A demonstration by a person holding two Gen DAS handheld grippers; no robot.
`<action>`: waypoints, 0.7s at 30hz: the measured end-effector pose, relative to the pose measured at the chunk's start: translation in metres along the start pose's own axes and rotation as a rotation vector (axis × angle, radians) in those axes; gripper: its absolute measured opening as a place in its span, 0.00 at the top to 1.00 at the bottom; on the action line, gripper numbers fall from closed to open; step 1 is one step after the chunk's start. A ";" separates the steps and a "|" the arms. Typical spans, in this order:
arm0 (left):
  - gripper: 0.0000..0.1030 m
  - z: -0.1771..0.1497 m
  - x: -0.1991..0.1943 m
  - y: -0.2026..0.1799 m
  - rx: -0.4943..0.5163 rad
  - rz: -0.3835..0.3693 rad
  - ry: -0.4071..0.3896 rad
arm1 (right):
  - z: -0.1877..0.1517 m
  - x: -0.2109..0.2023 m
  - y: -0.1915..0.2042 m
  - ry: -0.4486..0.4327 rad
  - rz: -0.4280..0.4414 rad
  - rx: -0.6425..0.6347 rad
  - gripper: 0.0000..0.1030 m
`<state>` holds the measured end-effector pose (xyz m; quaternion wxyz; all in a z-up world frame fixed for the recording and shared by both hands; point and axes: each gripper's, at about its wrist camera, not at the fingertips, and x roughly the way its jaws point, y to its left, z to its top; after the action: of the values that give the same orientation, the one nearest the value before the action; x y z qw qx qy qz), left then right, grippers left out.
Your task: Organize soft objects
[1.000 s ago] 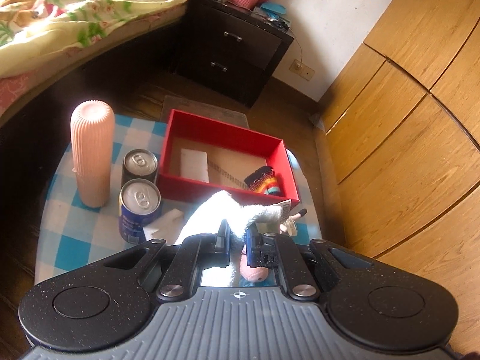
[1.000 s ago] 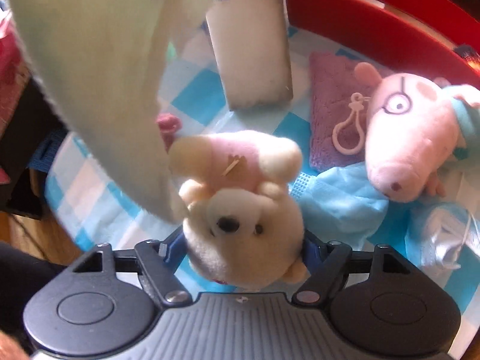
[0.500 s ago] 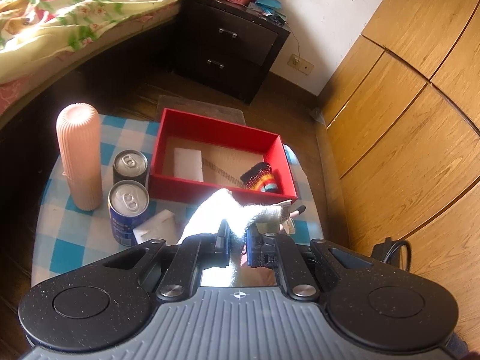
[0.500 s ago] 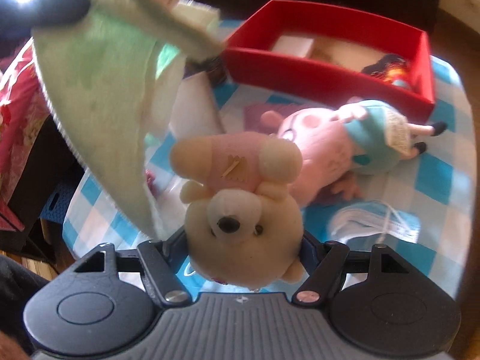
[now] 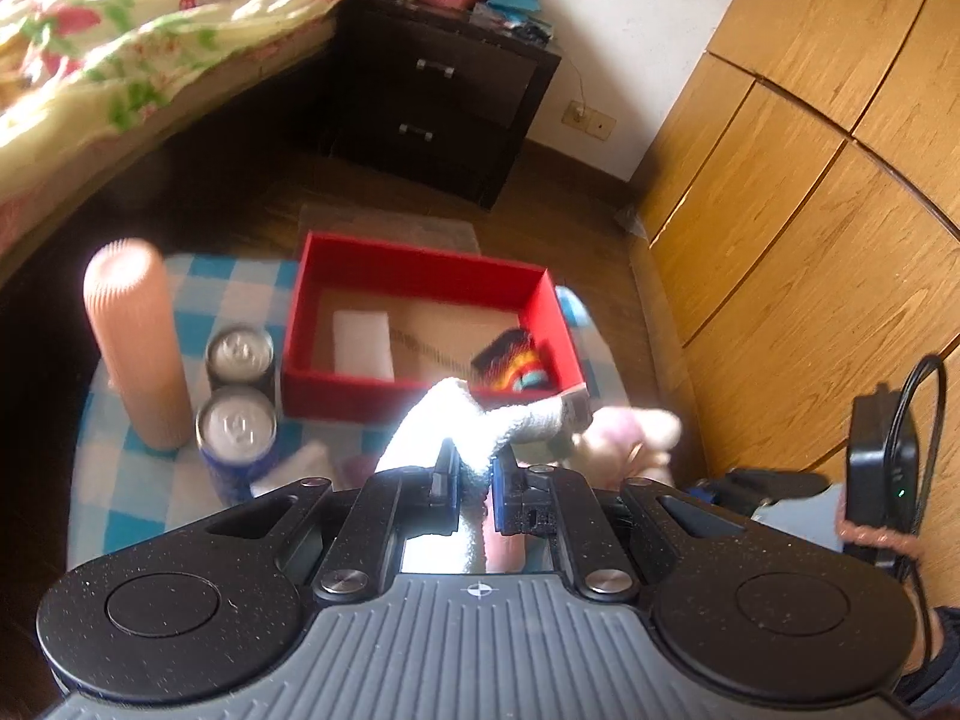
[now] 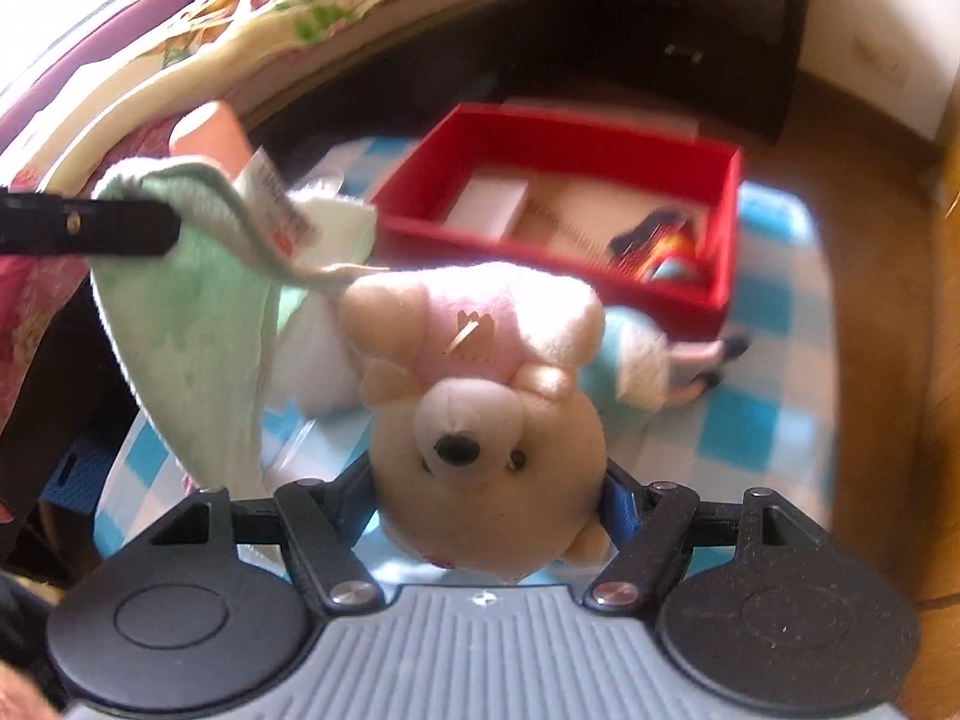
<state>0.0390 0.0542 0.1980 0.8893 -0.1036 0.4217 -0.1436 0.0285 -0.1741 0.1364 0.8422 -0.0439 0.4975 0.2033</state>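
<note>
Cream teddy bear [image 6: 480, 420] sits clamped head-first in the right gripper [image 6: 486, 498], lower centre; the left gripper [image 5: 474, 480] is pinched narrowly on a pale towel [image 5: 456, 420], red box [image 5: 420, 264] beyond.

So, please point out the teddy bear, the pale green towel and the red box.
teddy bear [image 6: 480, 438]: right wrist view, on its face, above the nose.
pale green towel [image 6: 198, 324]: right wrist view, on the hanging cloth.
red box [image 5: 420, 270]: left wrist view, on the far wall.
</note>
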 end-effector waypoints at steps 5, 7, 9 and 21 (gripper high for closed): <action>0.94 0.015 0.000 -0.015 0.058 0.043 -0.004 | 0.024 -0.020 -0.001 -0.034 -0.074 -0.028 0.50; 0.94 0.018 0.001 -0.021 0.079 0.057 -0.001 | 0.032 -0.026 -0.001 -0.038 -0.094 -0.043 0.50; 0.94 0.019 0.002 -0.022 0.086 0.055 0.009 | 0.037 -0.030 0.001 -0.036 -0.108 -0.058 0.50; 0.93 0.020 0.014 -0.030 0.146 0.100 0.055 | 0.056 -0.043 0.003 -0.017 -0.167 -0.104 0.50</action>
<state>0.0578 0.0226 0.2094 0.8885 -0.0134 0.4392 -0.1323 0.0549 -0.1692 0.2014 0.8570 -0.1271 0.4737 0.1581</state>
